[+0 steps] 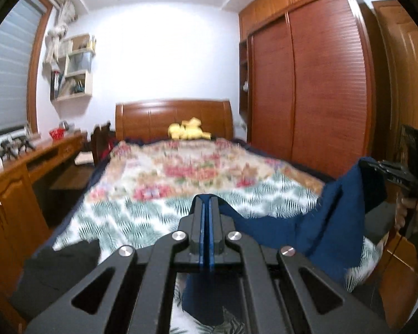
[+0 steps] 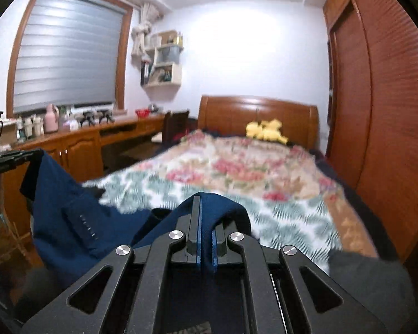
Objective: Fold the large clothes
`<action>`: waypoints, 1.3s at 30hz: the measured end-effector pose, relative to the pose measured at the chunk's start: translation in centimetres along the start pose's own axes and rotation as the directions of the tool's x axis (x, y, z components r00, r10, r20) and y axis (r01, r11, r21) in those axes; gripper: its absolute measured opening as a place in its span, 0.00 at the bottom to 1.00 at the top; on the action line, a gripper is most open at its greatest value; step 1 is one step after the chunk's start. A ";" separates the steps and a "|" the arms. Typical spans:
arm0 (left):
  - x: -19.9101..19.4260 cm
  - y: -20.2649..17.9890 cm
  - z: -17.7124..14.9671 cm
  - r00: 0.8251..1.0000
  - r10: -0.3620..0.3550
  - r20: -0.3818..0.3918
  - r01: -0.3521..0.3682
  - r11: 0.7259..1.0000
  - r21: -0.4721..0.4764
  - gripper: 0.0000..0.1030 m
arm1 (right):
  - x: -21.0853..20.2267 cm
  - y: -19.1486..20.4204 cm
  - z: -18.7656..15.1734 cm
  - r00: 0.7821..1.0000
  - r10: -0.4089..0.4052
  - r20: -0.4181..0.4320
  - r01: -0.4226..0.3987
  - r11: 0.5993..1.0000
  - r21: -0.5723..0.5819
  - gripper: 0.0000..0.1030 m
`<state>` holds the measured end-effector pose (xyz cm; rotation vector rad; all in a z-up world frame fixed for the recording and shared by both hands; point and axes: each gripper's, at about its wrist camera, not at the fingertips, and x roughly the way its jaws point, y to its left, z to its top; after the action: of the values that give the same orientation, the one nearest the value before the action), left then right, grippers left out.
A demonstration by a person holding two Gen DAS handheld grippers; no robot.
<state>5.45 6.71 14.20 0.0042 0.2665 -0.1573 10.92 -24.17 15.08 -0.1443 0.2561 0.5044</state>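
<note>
To the left of the left gripper [image 1: 208, 199], a wooden desk [image 1: 28, 164] runs along the wall under a shuttered window [image 1: 5, 83], with white wall shelves [image 1: 72, 78] above its far end. Ahead of the closed fingers spreads a bed [image 1: 158, 183] under a floral and leaf-print cover, a yellow plush toy [image 1: 188, 132] lying at its wooden headboard [image 1: 172, 117]. The left gripper's jaws are pressed together on an edge of the navy blue garment [image 1: 320, 222], whose cloth runs between the pads and falls away beneath the tool. From there the garment stretches rightward and upward to the right gripper [image 1: 387, 171], held in a hand [image 1: 412, 217] beside the tall wooden wardrobe [image 1: 306, 89].

In the right wrist view, the left gripper [image 2: 14, 158] sits at the far left, the navy blue garment [image 2: 78, 217] hanging from it and sagging across to the right gripper [image 2: 206, 203]. That gripper is clamped on a bunched fold of the garment, the cloth humping over its fingertips. Beyond and to its right lies the bed [image 2: 250, 172], and a dark garment [image 2: 367, 278] rests at lower right.
</note>
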 end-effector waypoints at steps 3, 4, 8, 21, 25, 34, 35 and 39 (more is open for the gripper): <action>-2.3 -0.4 1.7 0.999 -0.003 0.045 0.002 1.000 0.016 0.00 | -2.7 0.2 1.5 0.999 0.005 0.044 -0.005 1.000 -0.010 0.02; -3.1 -0.6 2.1 0.998 -0.005 0.061 0.004 1.000 0.020 0.00 | -3.8 0.3 1.9 0.998 0.008 0.059 -0.008 1.000 -0.016 0.02; -4.7 -0.3 2.5 0.997 0.003 0.082 -0.005 1.000 0.018 0.00 | -6.7 0.2 2.5 0.995 0.007 0.096 -0.005 1.000 -0.027 0.02; 11.5 1.6 -5.5 0.980 0.051 -0.192 -0.050 0.999 0.008 0.00 | 8.1 -4.3 -6.1 0.974 -0.116 -0.196 0.113 0.993 -0.024 0.02; 14.4 1.3 -8.2 0.966 0.062 -0.250 -0.062 0.998 0.008 0.00 | 11.6 -5.2 -9.8 0.951 -0.114 -0.288 0.115 0.993 -0.016 0.03; 16.0 2.2 -11.1 0.946 0.076 -0.316 -0.089 0.996 -0.025 0.00 | 13.4 -6.0 -13.8 0.919 -0.131 -0.371 0.138 0.990 -0.007 0.05; 15.7 2.4 -11.2 0.945 0.076 -0.319 -0.089 0.996 -0.026 0.00 | 13.4 -5.8 -14.0 0.918 -0.134 -0.373 0.138 0.990 -0.016 0.06; 15.2 2.4 -11.9 0.943 0.067 -0.326 -0.080 0.997 -0.024 0.02 | 12.9 -4.7 -14.3 0.913 -0.172 -0.371 0.153 0.985 -0.081 0.09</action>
<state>17.21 7.04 -1.28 0.0031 0.5993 -0.0763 21.18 -25.16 -1.83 -0.3105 0.6040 0.3129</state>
